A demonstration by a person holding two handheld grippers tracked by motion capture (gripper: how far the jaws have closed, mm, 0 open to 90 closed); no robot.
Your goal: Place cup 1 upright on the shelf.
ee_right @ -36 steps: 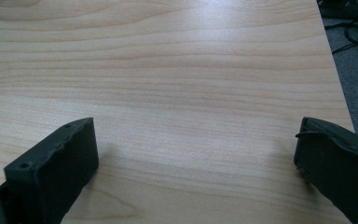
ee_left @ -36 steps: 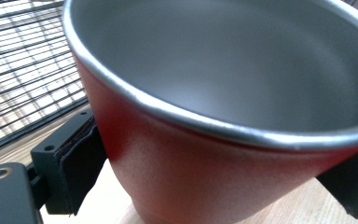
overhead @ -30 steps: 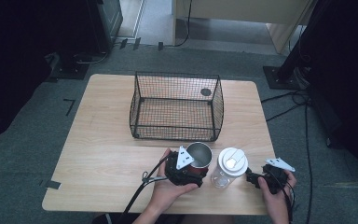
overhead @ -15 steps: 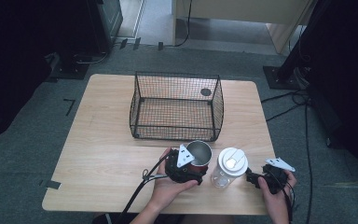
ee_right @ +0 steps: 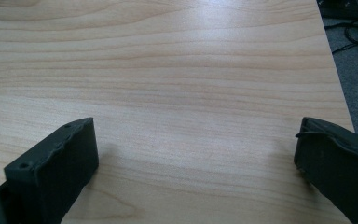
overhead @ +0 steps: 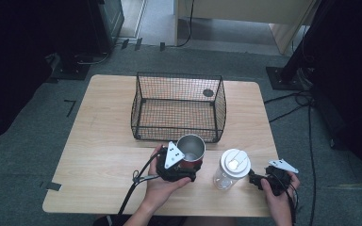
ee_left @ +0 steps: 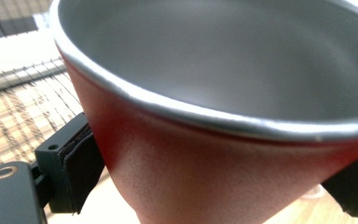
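You are working at a pale wooden table (overhead: 103,141) that stands on grey carpet, with a black wire-mesh basket (overhead: 178,106) near its middle. Your left gripper (overhead: 181,169) has its jaws clamped on the lower body of the red metal cup with the bare steel inside (overhead: 191,150), which stands upright just in front of the basket's near wall; in the left gripper view a dark pad presses each flank of the cup (ee_left: 214,158). Just beside it to the right stands a clear plastic jar with a white lid (overhead: 232,167). Your right gripper (overhead: 259,180) lies near that jar, its jaws spread wide over bare wood and holding nothing.

The grasp looks made, so lifting seems the step in hand. Probably the basket is the goal: raise the cup above the rim before carrying it forward, keeping it level.
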